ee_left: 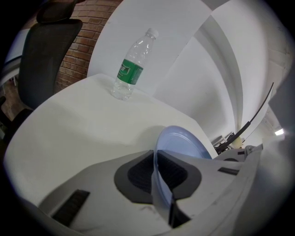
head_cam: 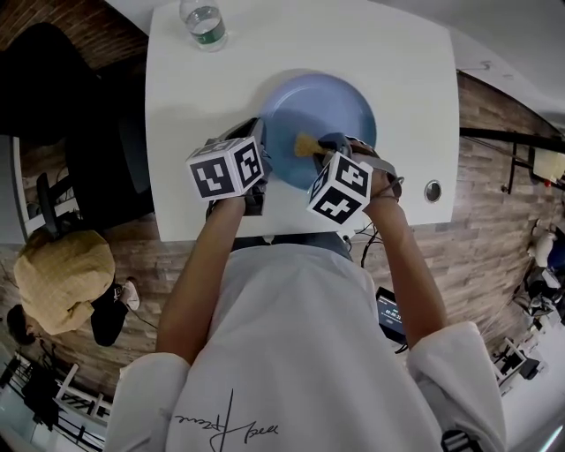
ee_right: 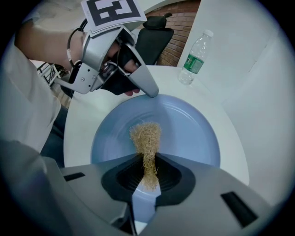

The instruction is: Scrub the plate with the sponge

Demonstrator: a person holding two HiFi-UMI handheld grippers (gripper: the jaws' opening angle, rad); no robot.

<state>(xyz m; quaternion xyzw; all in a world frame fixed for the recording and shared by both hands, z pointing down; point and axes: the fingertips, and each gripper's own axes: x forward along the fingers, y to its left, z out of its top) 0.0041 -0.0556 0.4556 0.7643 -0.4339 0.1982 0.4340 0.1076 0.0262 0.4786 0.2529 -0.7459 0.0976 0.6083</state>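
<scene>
A blue plate point(head_cam: 331, 106) lies on the white table point(head_cam: 194, 106), near its front edge. My left gripper point(head_cam: 263, 164) is shut on the plate's left rim; in the left gripper view the rim point(ee_left: 159, 161) runs edge-on between the dark pads point(ee_left: 140, 175). My right gripper point(head_cam: 328, 146) is shut on a tan fibrous sponge point(head_cam: 307, 145). In the right gripper view the sponge point(ee_right: 146, 138) sticks out past the jaws, its tip on or just above the plate's point(ee_right: 189, 133) middle; contact is unclear. The left gripper point(ee_right: 150, 92) shows there at the plate's far rim.
A clear water bottle with a green label point(head_cam: 204, 22) stands at the table's far edge, left of the plate. A round metal grommet point(head_cam: 432, 191) sits in the table near its right edge. A black chair point(ee_left: 46, 55) stands left of the table. A person in yellow point(head_cam: 57, 278) is at lower left.
</scene>
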